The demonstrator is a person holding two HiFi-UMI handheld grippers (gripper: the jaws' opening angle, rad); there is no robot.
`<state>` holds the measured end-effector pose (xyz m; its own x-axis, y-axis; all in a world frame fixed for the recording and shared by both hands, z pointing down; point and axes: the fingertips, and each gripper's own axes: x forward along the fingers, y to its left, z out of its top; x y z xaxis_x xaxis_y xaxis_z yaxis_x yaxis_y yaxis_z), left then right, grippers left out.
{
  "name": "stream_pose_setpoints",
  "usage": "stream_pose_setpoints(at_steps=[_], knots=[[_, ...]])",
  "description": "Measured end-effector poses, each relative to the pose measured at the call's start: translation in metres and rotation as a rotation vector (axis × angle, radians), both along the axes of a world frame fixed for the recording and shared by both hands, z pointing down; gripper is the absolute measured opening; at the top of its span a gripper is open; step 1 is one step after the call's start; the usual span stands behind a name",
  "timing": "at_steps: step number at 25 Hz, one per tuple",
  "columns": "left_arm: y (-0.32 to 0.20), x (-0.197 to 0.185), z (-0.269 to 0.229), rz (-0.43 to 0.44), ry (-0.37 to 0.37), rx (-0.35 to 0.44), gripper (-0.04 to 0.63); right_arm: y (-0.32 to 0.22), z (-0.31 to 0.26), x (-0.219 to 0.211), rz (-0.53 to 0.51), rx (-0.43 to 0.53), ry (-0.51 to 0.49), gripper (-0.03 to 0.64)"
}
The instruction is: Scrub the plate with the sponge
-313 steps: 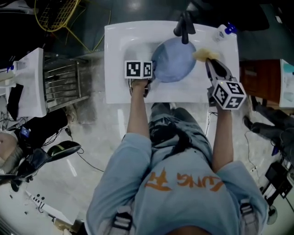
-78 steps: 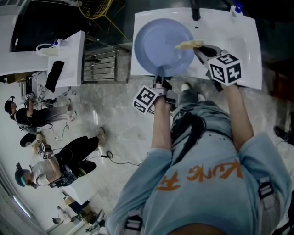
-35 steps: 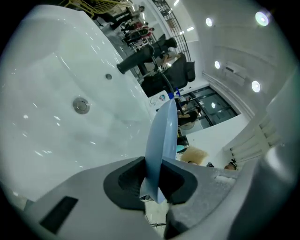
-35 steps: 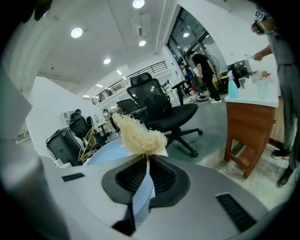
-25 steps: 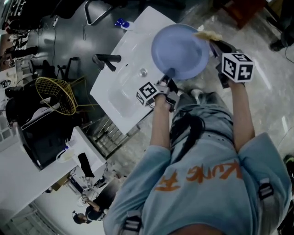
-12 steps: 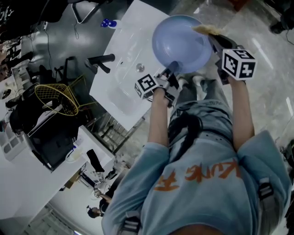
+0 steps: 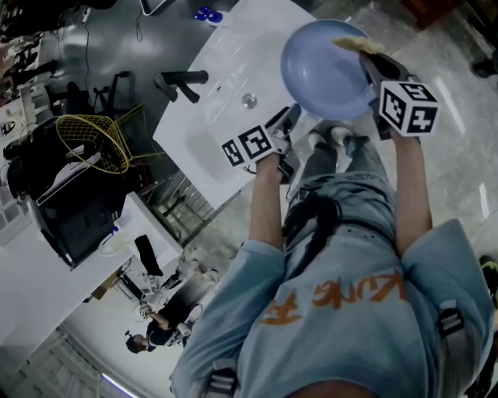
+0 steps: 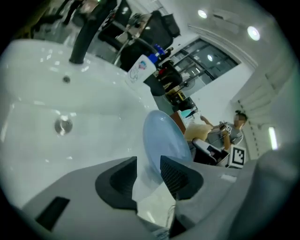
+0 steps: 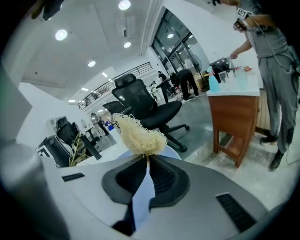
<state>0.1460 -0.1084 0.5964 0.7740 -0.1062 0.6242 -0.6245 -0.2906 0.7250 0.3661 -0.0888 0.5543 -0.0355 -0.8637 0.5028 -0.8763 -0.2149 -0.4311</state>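
Note:
The round blue plate [image 7: 323, 70] hangs tilted over the front right corner of the white sink [image 7: 226, 93]. My right gripper [image 7: 366, 58] is at its upper right rim, shut on the yellow sponge [image 7: 354, 44]. The sponge [image 9: 138, 136] sticks out of the jaw tips, and the plate's blue [image 9: 140, 192] shows in the gap behind them. My left gripper [image 7: 289, 116] is at the plate's lower left edge. Its jaws have just been opening and stand open [image 8: 149, 171]. The plate [image 8: 164, 138] stands edge-on just past them, and neither pad presses on it.
A black tap [image 7: 183, 80] and a drain [image 7: 248, 100] are in the sink, with a soap bottle [image 7: 204, 14] at its far corner. A yellow wire basket [image 7: 89, 144] stands to the left. An office chair [image 9: 145, 110] and a wooden table [image 9: 234, 117] are beyond the right gripper.
My left gripper has opened, let go of the plate's lower rim and drawn back to the left. The plate has shifted right with the right gripper, which still holds the sponge.

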Motion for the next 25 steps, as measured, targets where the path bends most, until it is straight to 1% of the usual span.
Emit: stream_pose_setpoints(at_steps=[1, 2, 3, 5, 7, 8, 10, 11, 14, 16, 19, 23, 25], knots=[[-0.006, -0.007, -0.005, 0.006, -0.033, 0.063, 0.153, -0.006, -0.005, -0.003, -0.022, -0.005, 0.047, 0.021], [-0.011, -0.012, -0.011, 0.005, -0.051, 0.114, 0.152, -0.011, -0.011, -0.005, -0.04, -0.011, 0.096, 0.021], [-0.016, -0.017, -0.018, -0.005, -0.052, 0.157, 0.152, -0.016, -0.018, -0.007, -0.055, -0.007, 0.127, 0.021], [-0.028, -0.027, -0.033, -0.054, -0.02, 0.226, 0.146, -0.028, -0.032, -0.015, -0.082, 0.024, 0.136, 0.02], [-0.039, -0.038, -0.05, -0.122, 0.033, 0.283, 0.123, -0.042, -0.044, -0.026, -0.115, 0.047, 0.147, 0.021], [-0.044, -0.045, -0.058, -0.153, 0.057, 0.317, 0.105, -0.049, -0.048, -0.033, -0.131, 0.053, 0.156, 0.02], [-0.058, -0.064, -0.077, -0.209, 0.087, 0.405, 0.039, -0.064, -0.058, -0.052, -0.165, 0.071, 0.168, 0.02], [-0.067, -0.076, -0.087, -0.237, 0.098, 0.452, 0.017, -0.074, -0.064, -0.065, -0.187, 0.084, 0.175, 0.02], [-0.091, -0.111, -0.123, -0.298, 0.127, 0.563, 0.005, -0.103, -0.087, -0.104, -0.252, 0.13, 0.2, 0.02], [-0.107, -0.134, -0.148, -0.331, 0.123, 0.64, 0.004, -0.123, -0.107, -0.131, -0.295, 0.163, 0.217, 0.02], [-0.134, -0.173, -0.184, -0.409, 0.107, 0.763, 0.003, -0.155, -0.14, -0.18, -0.389, 0.242, 0.27, 0.021], [-0.166, -0.233, -0.227, -0.544, 0.126, 0.858, 0.003, -0.183, -0.175, -0.245, -0.486, 0.336, 0.345, 0.021], [-0.182, -0.261, -0.258, -0.603, 0.121, 0.93, 0.003, -0.197, -0.199, -0.274, -0.518, 0.381, 0.383, 0.02]])
